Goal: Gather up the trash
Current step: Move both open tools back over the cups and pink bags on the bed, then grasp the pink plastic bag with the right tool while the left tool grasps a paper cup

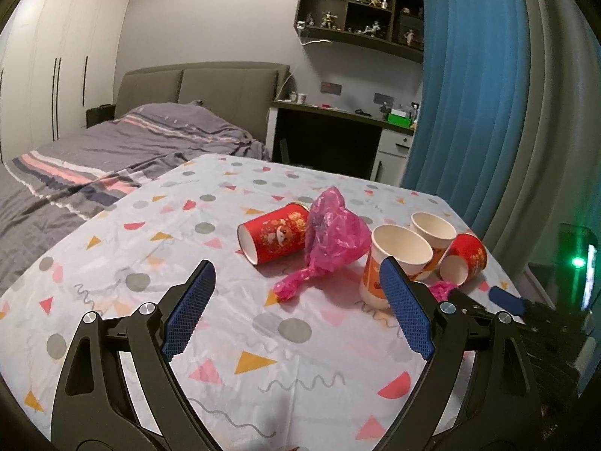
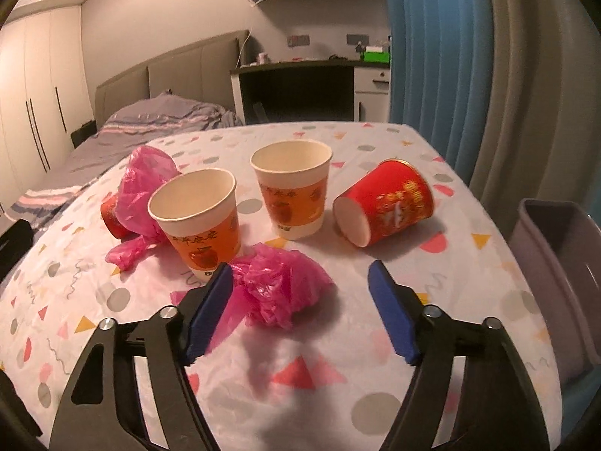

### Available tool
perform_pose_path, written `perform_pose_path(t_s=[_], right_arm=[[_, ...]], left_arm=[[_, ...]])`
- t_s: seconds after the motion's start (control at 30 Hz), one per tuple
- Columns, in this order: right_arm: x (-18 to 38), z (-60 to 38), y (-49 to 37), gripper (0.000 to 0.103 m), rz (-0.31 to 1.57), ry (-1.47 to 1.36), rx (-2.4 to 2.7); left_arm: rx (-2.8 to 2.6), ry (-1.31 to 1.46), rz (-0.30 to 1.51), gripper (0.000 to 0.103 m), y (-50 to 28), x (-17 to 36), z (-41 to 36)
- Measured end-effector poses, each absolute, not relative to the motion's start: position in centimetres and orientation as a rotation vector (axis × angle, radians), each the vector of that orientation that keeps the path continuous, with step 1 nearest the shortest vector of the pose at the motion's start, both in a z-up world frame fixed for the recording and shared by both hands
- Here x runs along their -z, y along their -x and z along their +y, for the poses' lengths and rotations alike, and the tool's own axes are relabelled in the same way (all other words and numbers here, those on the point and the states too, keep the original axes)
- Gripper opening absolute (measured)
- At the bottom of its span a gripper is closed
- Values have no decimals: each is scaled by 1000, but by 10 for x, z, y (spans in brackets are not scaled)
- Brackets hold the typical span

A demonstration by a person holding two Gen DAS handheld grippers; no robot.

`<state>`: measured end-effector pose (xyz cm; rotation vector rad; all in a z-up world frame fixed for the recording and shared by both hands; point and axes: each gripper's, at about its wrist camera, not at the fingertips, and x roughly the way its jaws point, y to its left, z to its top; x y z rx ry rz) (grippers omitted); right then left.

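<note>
On the patterned tablecloth (image 1: 225, 338) lie two red paper cups on their sides (image 1: 274, 238) (image 2: 387, 203), two upright orange-and-white cups (image 2: 203, 221) (image 2: 293, 188), and two crumpled pink plastic bags (image 1: 330, 236) (image 2: 278, 289). My left gripper (image 1: 296, 274) is open and empty, short of the left red cup and the big pink bag. My right gripper (image 2: 300, 274) is open, its fingers on either side of the small pink bag, not touching it. The right gripper's tip shows in the left wrist view (image 1: 505, 298).
A grey bin (image 2: 556, 259) stands off the table's right edge. A bed (image 1: 94, 165) lies beyond the table to the left, a desk (image 1: 338, 131) at the back, a blue curtain (image 1: 469, 75) on the right.
</note>
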<state>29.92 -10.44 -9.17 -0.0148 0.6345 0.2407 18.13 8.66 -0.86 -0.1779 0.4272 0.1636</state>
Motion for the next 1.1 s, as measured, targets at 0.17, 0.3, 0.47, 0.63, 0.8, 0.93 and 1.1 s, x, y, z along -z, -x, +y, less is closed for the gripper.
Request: perform_pose_path(t_s=[0.17, 0.3, 0.47, 0.63, 0.8, 0.93, 1.1], right_arm=[[99, -99, -311, 56, 692, 9, -266], [104, -98, -317, 39, 734, 12, -280], [104, -103, -317, 25, 740, -4, -291], [95, -121, -302, 21, 677, -19, -258], [75, -154, -277, 21, 596, -64, -220], [62, -179, -260, 21, 546, -101, -200], [58, -205, -245, 21, 521, -138, -183]], left_arm=[[-144, 167, 432, 88, -186, 9, 84], [-128, 163, 440, 88, -191, 11, 78], [-89, 166, 463, 88, -198, 16, 69], [-39, 160, 502, 88, -210, 23, 53], [0, 135, 536, 88, -231, 29, 29], [4, 122, 563, 88, -249, 34, 14], [-14, 99, 597, 88, -271, 42, 0]])
